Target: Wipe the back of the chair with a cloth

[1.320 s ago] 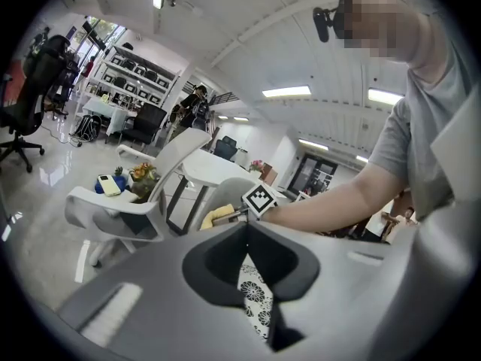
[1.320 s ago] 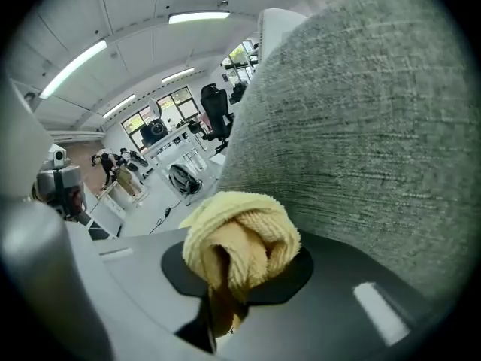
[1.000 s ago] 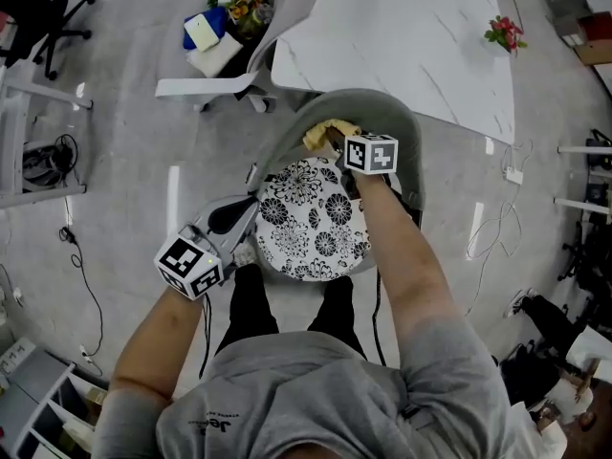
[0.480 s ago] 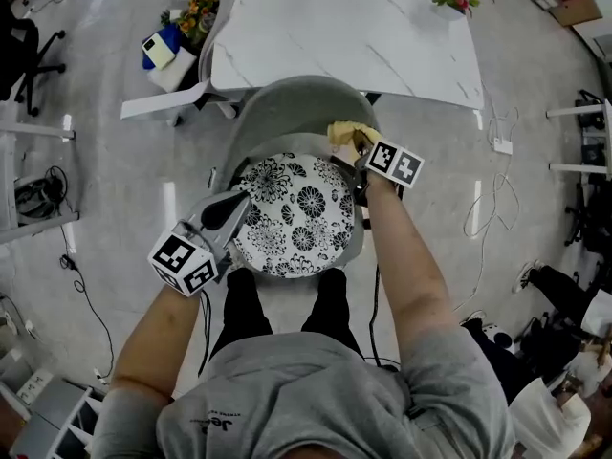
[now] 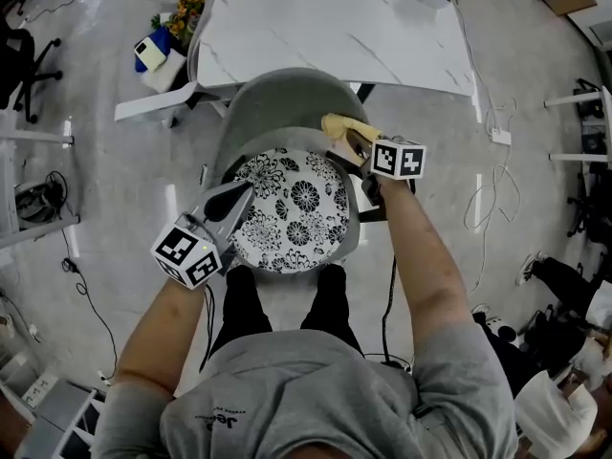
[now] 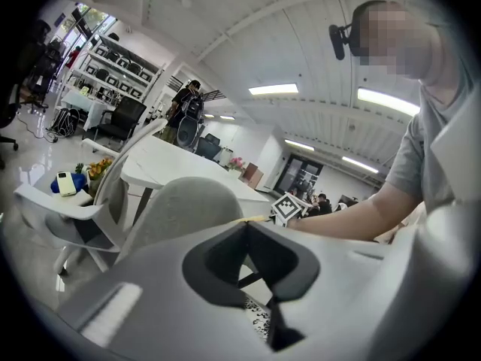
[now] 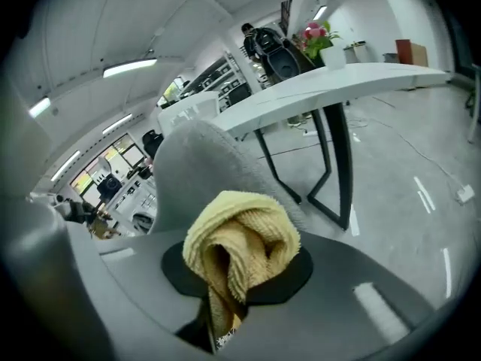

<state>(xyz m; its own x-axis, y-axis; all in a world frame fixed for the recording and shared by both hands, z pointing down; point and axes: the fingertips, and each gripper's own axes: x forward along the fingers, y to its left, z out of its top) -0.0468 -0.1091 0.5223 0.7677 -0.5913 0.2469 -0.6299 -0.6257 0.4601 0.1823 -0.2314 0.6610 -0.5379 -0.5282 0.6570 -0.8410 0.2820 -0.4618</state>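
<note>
My cloth (image 7: pixel 242 248) is yellow. The chair (image 5: pixel 277 103) back is grey, its seat cushion (image 5: pixel 292 208) white with black flowers. The far table (image 5: pixel 325 27) looks white, perhaps faintly grey-veined.

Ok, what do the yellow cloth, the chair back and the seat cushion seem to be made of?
Yellow cloth: looks like terry or microfibre; fuzzy looped pile, soft folds.
Chair back: probably grey fabric upholstery, matte with no glare, though moulded plastic can't be excluded.
Seat cushion: seemingly printed textile, black-and-white floral pattern, matte.
</note>
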